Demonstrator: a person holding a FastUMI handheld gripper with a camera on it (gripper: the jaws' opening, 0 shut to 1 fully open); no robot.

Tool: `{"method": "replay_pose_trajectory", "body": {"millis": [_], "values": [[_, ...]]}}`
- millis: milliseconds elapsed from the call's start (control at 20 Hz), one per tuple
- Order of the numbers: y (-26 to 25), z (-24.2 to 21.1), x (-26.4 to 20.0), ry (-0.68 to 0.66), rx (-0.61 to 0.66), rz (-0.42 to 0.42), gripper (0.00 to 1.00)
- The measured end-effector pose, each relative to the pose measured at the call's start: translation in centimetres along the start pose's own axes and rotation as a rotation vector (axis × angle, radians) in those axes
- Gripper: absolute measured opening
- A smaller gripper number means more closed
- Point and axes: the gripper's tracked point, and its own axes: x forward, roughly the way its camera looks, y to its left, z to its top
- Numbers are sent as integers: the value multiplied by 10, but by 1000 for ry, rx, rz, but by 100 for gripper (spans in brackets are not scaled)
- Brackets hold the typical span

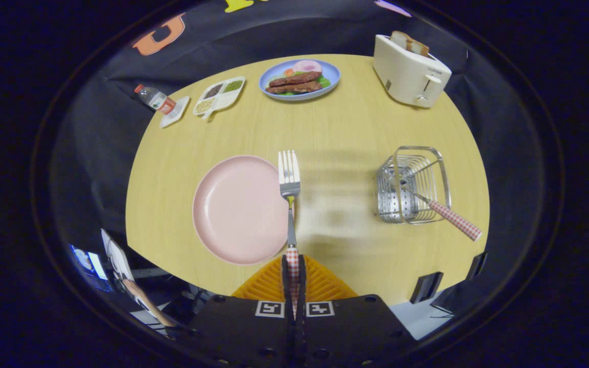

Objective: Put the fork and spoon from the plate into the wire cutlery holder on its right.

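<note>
My gripper [293, 266] is shut on the checked handle of a metal fork [289, 176]. The fork points straight ahead of the fingers and hangs above the right rim of an empty pink plate [238, 209]. The wire cutlery holder [413, 185] stands on the wooden table to the right of the plate. A utensil with a checked handle [453, 219] leans inside it, its handle sticking out toward the near right; I cannot make out its head among the wires.
At the far side of the table stand a white toaster [409, 71] with bread, a blue plate of food [299, 79], a divided white tray [220, 94] and a small bottle [155, 98]. Bare tabletop [340, 204] lies between plate and holder.
</note>
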Motion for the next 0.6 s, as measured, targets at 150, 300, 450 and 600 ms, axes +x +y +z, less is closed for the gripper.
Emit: {"method": "replay_pose_trajectory", "body": {"millis": [150,300,450,600], "values": [[-33,-4,-15,13,38,5,1],[-62,-5,-27,13,50,-1,1],[-82,-5,-38,19,68,10,1],[-100,-8,-47,47,81,5,1]]}}
